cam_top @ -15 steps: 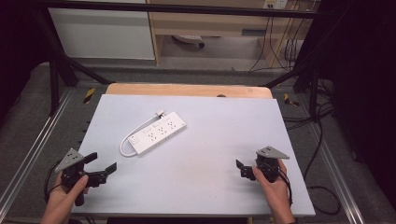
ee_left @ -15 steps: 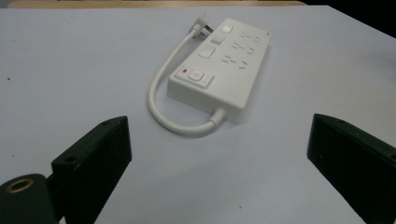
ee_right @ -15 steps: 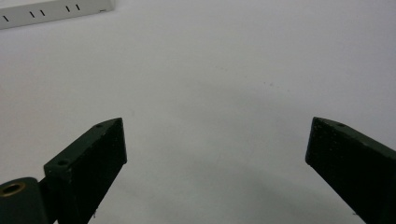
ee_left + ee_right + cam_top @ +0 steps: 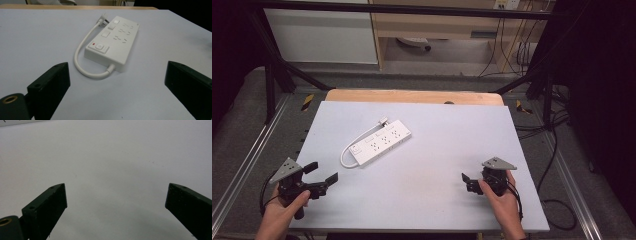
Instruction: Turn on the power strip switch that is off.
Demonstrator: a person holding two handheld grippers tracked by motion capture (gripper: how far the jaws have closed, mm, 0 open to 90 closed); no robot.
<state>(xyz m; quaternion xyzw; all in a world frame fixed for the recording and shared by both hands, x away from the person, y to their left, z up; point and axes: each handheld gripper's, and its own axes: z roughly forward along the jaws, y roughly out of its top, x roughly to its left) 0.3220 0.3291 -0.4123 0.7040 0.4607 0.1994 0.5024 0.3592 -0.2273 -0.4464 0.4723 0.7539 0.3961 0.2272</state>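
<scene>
A white power strip [image 4: 379, 142] lies at an angle on the pale grey table [image 4: 437, 140], left of centre. Its short white cord [image 4: 346, 156] loops along its left side to a plug [image 4: 383, 120] at the far end. My left gripper [image 4: 323, 172] is open near the front left corner, pointing toward the strip and a short way from it. In the left gripper view the power strip [image 4: 112, 42] lies ahead between the spread jaws of the left gripper [image 4: 116, 82], red light and switch nearest. My right gripper [image 4: 467, 183] is open at the front right over bare table, and the right gripper [image 4: 116, 205] holds nothing.
A wooden board edge [image 4: 412, 96] runs along the table's far side. Metal rails [image 4: 242, 165] flank the table on both sides. Cables [image 4: 552, 150] trail on the floor at the right. A white cabinet [image 4: 322, 35] and shelving stand beyond.
</scene>
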